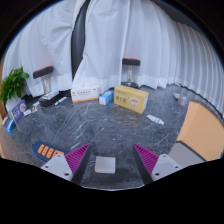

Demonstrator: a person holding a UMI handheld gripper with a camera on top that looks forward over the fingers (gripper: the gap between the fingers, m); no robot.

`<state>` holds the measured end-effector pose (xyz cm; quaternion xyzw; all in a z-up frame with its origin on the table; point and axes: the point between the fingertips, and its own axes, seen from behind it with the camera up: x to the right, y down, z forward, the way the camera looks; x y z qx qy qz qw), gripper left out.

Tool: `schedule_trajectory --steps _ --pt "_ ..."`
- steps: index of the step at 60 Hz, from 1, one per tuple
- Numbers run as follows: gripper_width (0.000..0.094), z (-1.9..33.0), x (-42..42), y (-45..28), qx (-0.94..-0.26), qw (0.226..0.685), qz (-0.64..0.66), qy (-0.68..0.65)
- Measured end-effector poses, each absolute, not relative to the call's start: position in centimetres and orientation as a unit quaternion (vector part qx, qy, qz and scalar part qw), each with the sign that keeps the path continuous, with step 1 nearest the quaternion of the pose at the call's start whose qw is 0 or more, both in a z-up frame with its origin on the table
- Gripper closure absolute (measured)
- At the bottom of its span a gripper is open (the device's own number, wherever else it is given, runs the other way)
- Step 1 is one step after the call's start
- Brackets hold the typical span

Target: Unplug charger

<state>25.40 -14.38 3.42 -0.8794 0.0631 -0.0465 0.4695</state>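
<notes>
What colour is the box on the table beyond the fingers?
The box is yellow-orange, best seen in the gripper view, far beyond the open gripper.

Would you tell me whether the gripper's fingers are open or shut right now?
Open: the gripper shows a clear gap between its pink pads, with nothing held between them.

Handheld two-finger gripper (113, 158), seen from its own camera

Two pale grey fingers (62, 166) rise from below, each with a magenta, ridged pad (79, 155) on its inner face, tapering to a point. A flat grey plate (105, 165) shows low between them, in the gap.
</notes>
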Motion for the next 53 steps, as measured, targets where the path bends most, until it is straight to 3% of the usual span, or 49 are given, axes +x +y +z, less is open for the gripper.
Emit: schedule_trajectory --steps 20,38,53 --pt "0.0082 13.0 19.1 -25.5 -0.852 0.515 -0.078 0.048" --pt "0.0085 15.3 13.1 -39.6 -0.854 0.508 -0.089 0.066" --pt "0.0085 17.0 11.6 -43.5 -0.847 0.52 -0.096 0.062"
